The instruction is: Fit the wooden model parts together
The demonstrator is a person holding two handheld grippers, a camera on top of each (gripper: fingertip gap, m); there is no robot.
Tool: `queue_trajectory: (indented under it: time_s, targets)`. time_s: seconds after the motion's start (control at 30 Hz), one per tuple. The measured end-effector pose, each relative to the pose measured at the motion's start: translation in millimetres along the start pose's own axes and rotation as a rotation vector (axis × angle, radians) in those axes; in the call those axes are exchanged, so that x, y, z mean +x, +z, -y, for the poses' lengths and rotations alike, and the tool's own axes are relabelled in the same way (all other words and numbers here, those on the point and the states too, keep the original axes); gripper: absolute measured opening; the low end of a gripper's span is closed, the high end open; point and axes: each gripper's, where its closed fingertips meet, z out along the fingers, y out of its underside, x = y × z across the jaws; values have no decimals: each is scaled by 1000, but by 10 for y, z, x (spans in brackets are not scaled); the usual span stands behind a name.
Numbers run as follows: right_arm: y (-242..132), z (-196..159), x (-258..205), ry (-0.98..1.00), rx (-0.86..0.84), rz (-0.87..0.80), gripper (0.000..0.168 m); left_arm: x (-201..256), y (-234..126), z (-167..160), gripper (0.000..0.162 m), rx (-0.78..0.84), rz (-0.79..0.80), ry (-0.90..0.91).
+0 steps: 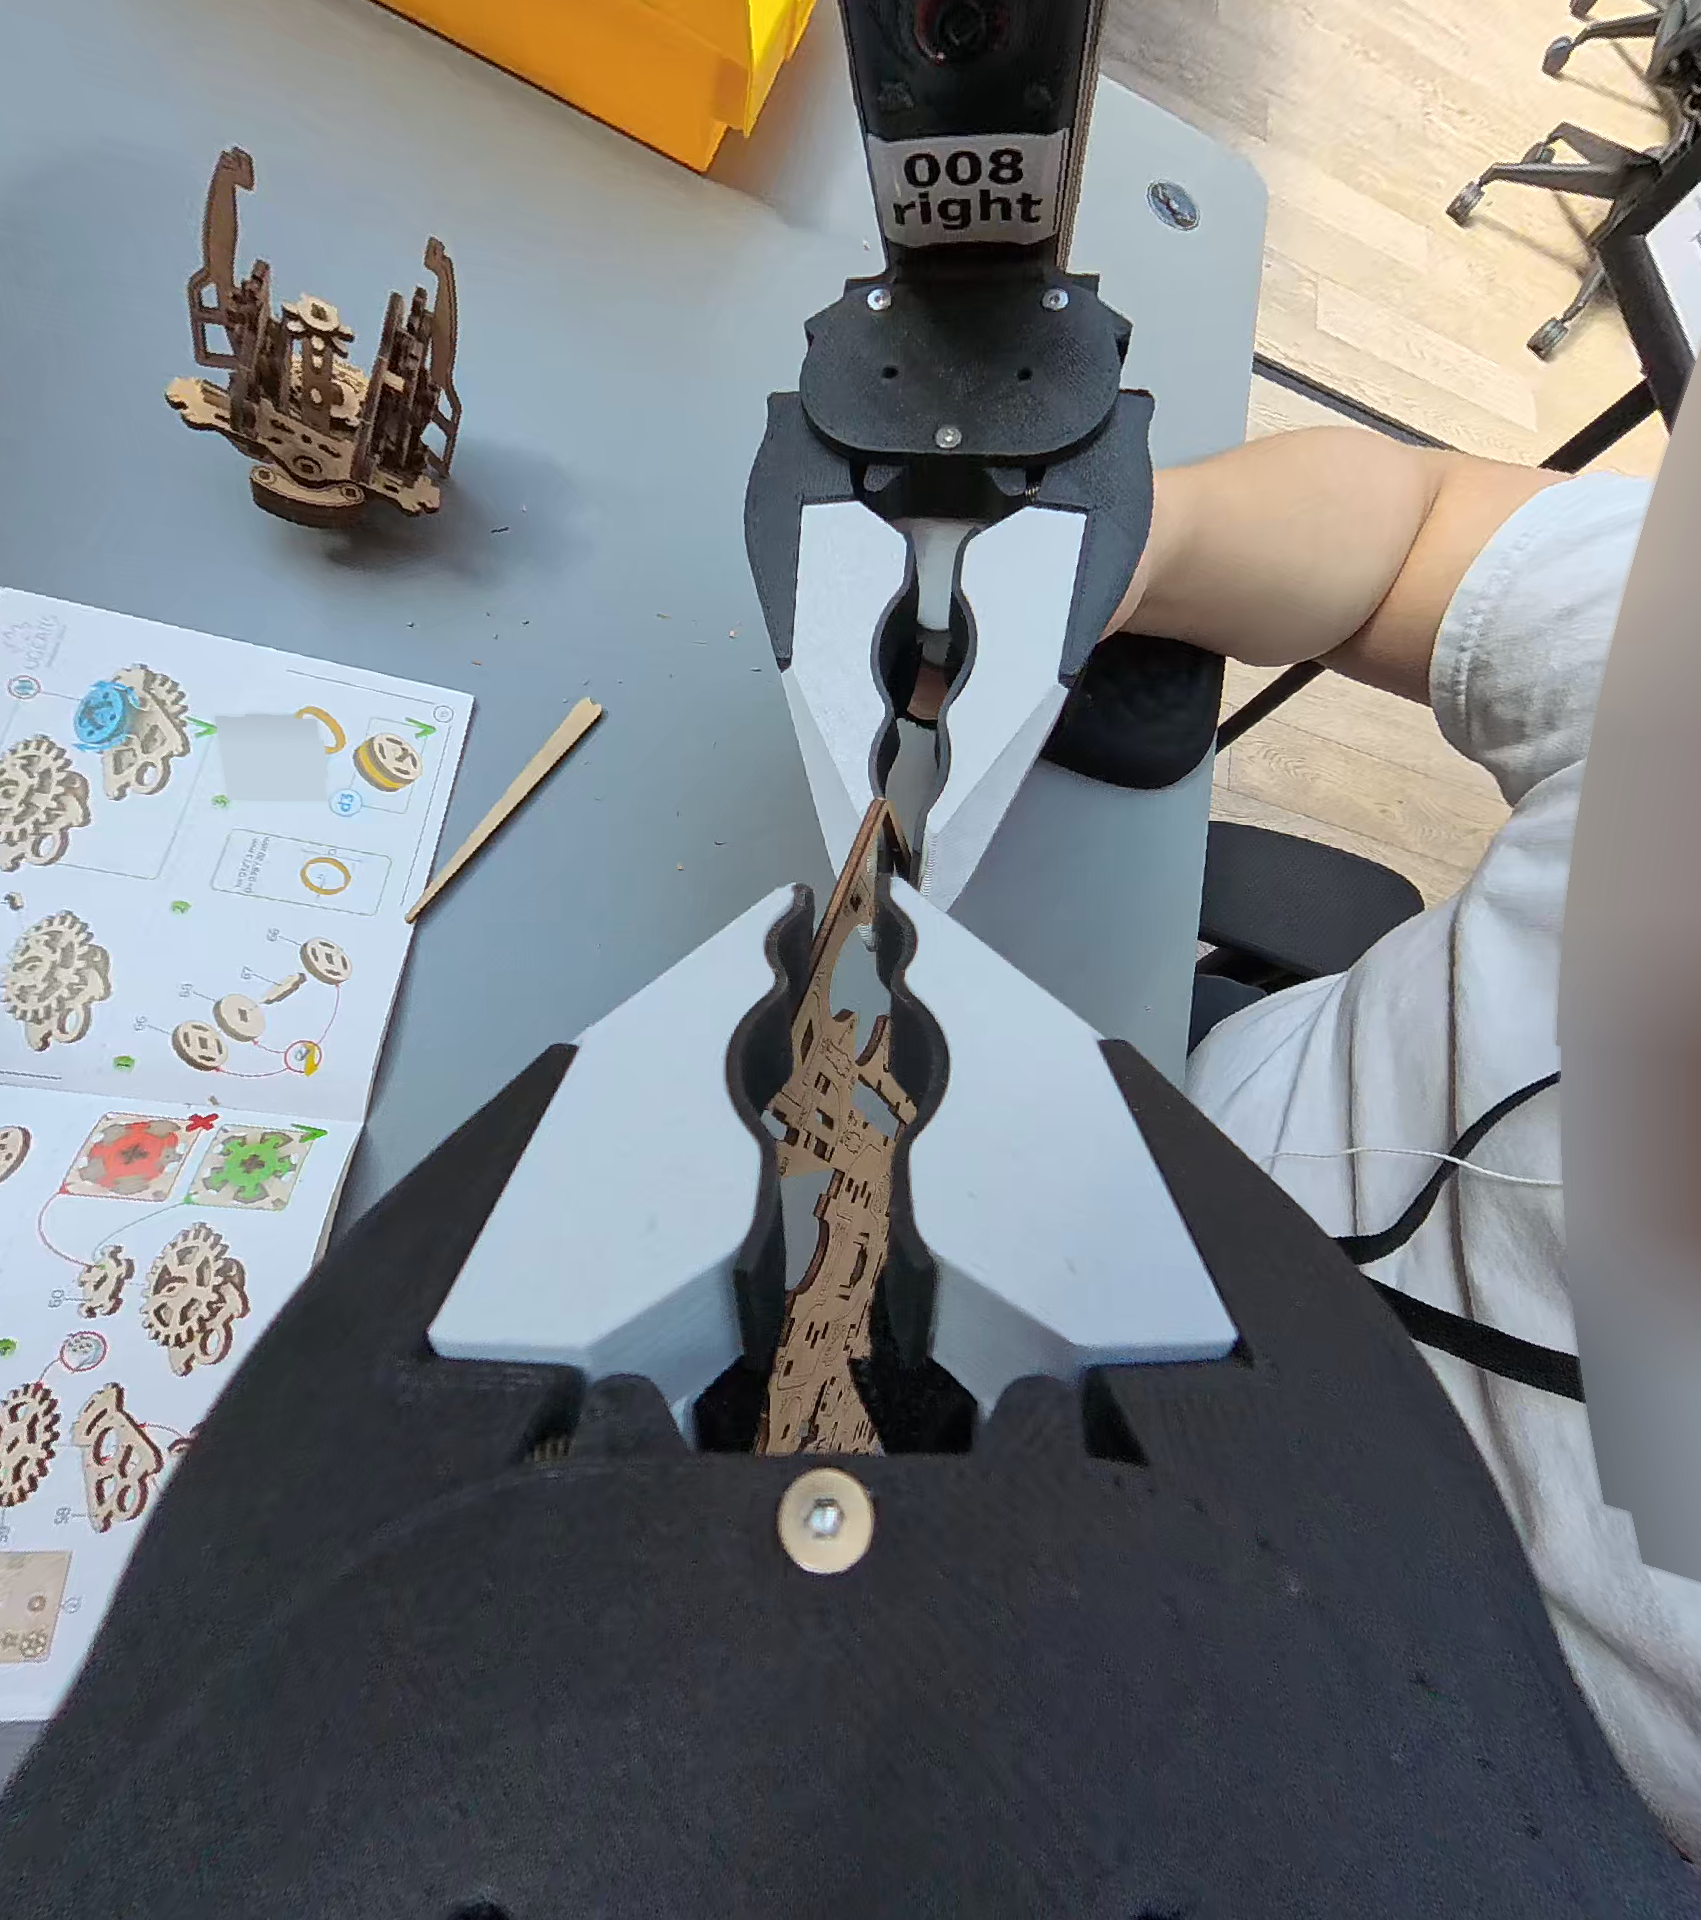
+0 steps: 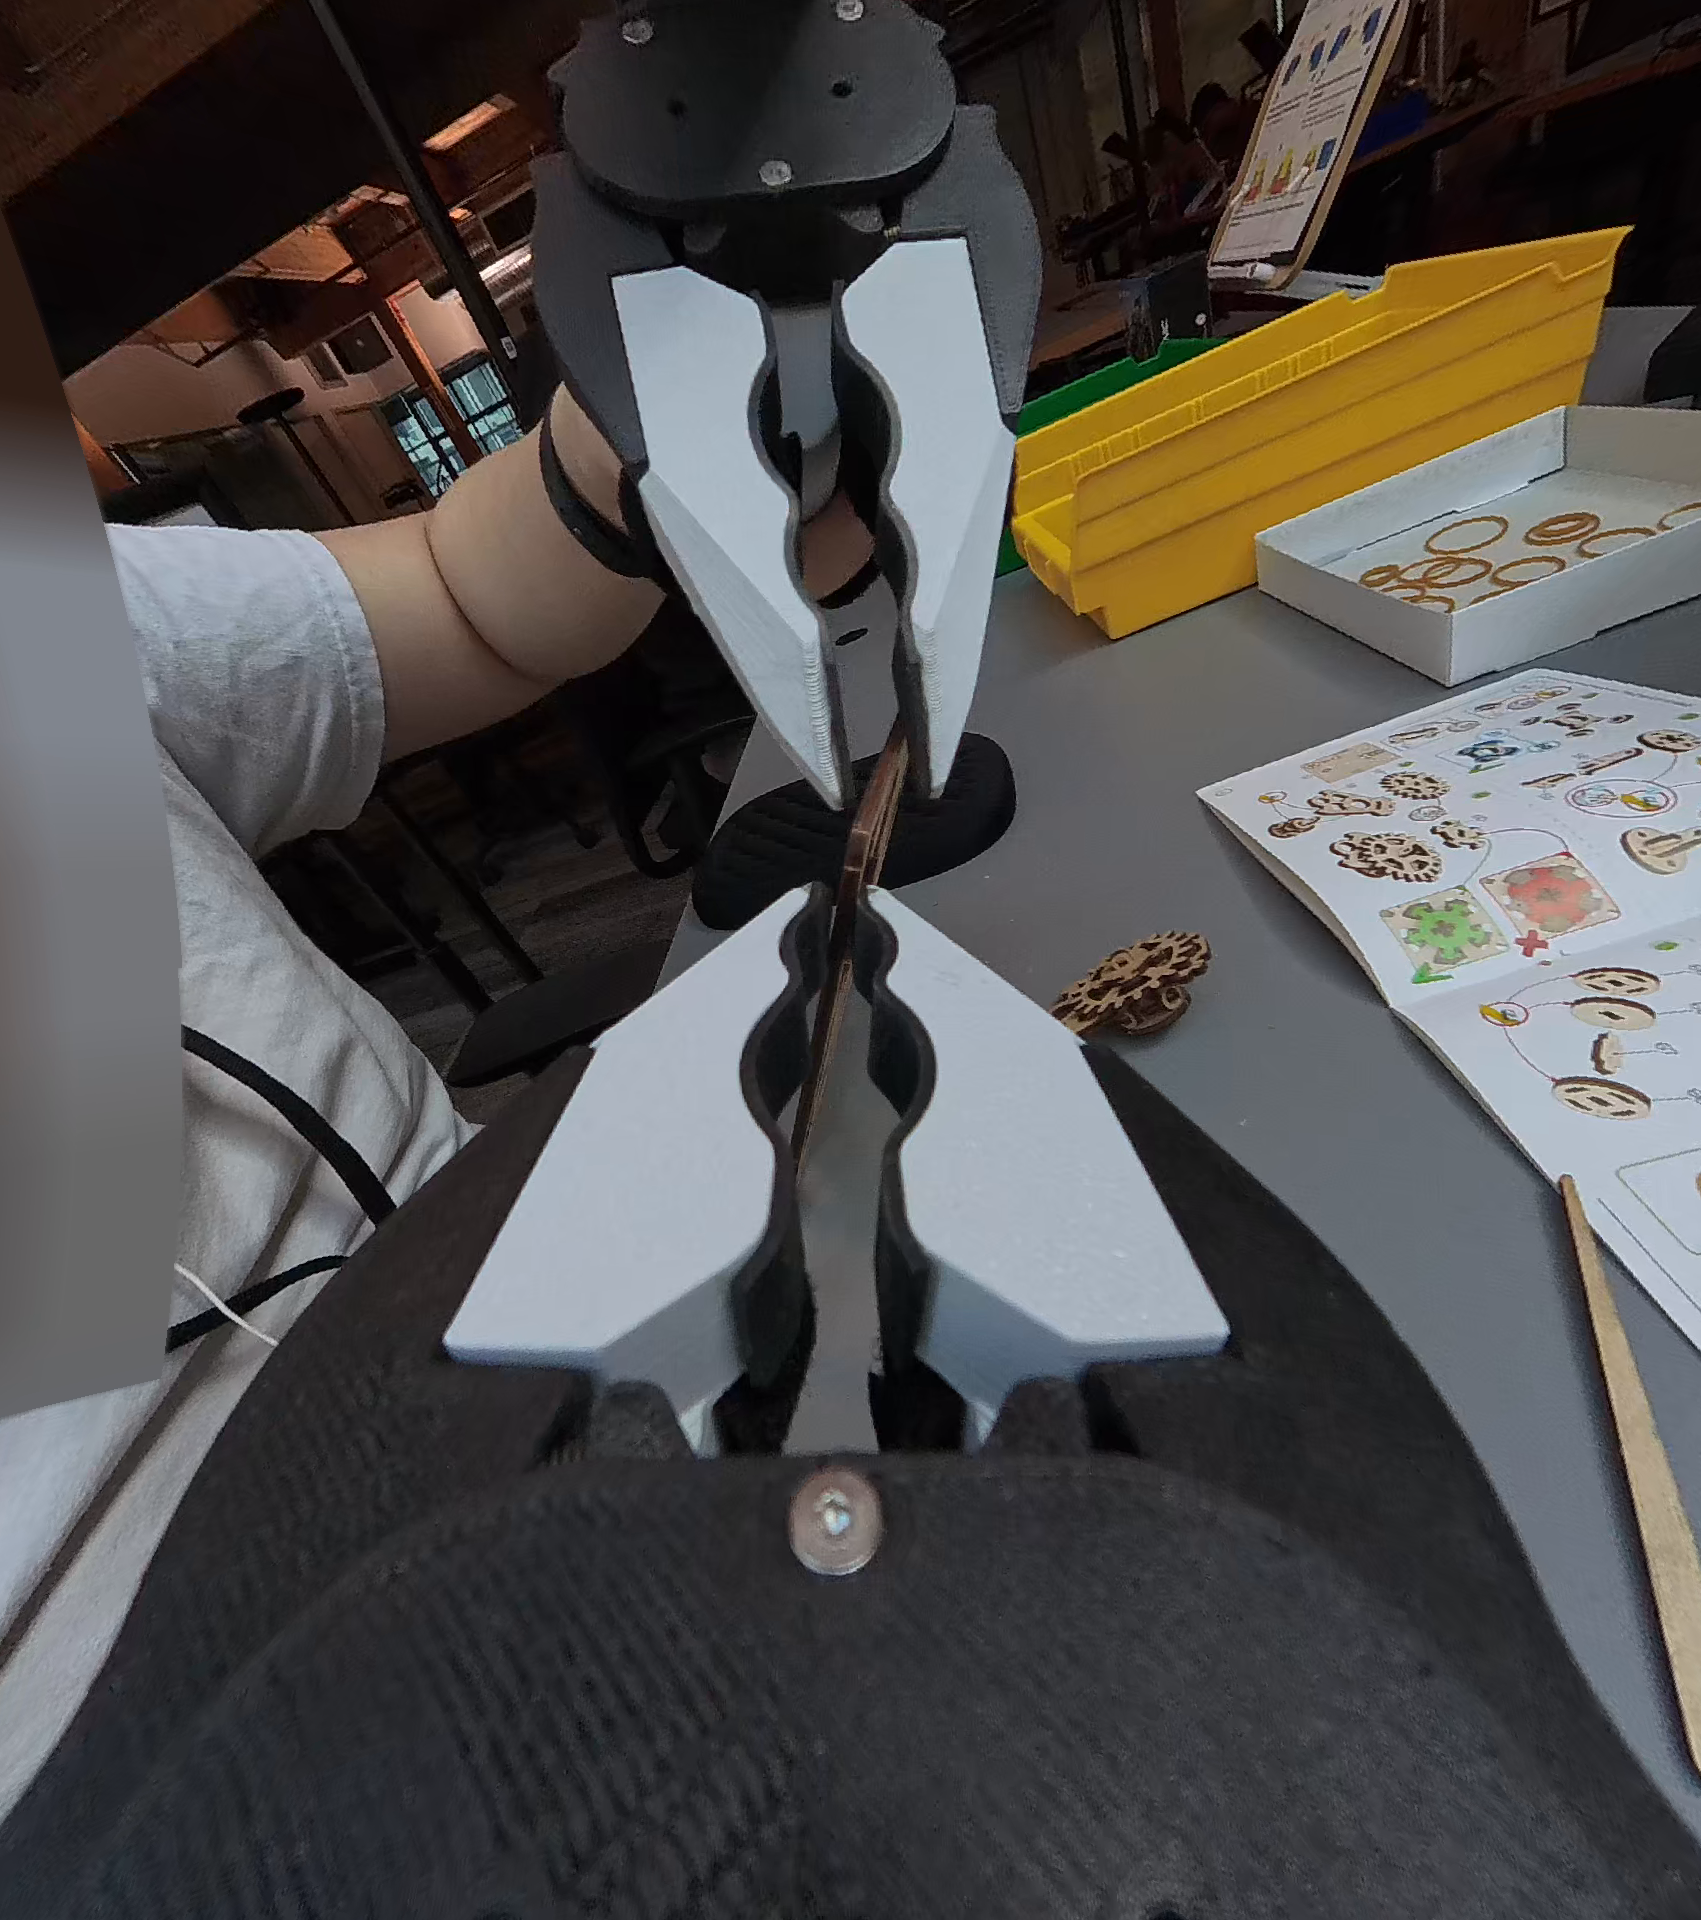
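A flat laser-cut wooden part [image 1: 830,1143] stands on edge between my two grippers, above the table's near edge. My left gripper [image 1: 846,904] is shut on it, and the part runs deep between its white fingers. My right gripper [image 1: 903,842] faces it tip to tip and pinches the part's far pointed end. In the right wrist view the part [image 2: 869,831] shows edge-on between my right gripper [image 2: 841,909] and the left gripper [image 2: 882,779]. A partly built wooden model [image 1: 316,416] stands on the grey table [image 1: 617,416] to the left.
An open instruction sheet [image 1: 150,935] and a wooden stick [image 1: 513,810] lie on the table. A small gear assembly [image 2: 1132,982], a white tray of wooden rings [image 2: 1511,623] and a yellow bin [image 2: 1293,416] sit beyond. A seated person's arm [image 1: 1293,540] is close by. Only a small space, under 4 cm, lies between the two pairs of fingers. Both grippers' tips are roughly 25 cm from the partly built wooden model [image 1: 316,416].
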Motion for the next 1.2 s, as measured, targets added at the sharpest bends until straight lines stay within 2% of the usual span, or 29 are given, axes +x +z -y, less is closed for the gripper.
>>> queue_trajectory:
  time_s: [0.2, 0.4, 0.6, 0.67, 0.77, 1.0, 1.2]
  targets:
    - [-18, -20, -22, -16, -6, 1, 2, 25, 29, -14, 5, -88, 2, 71]
    - [-68, 93, -105, -48, 67, 39, 8, 97, 7, 29, 4, -64, -38, 44]
    - [-82, 106, -60, -42, 76, 4, 5, 94, 12, 3, 4, -81, -18, 67]
    - [-119, 167, -44, -44, 105, -15, 11, 105, 23, -24, 4, -105, -21, 73]
    - [-193, 247, -67, -27, 136, 2, 2, 106, 37, -25, 4, -110, -7, 88]
    - [-153, 163, -67, -52, 52, -45, 4, 154, 82, -31, 2, -141, 5, 131]
    - [-204, 227, -113, 17, 102, -1, 1, 179, 72, 38, 2, -107, -13, 106]
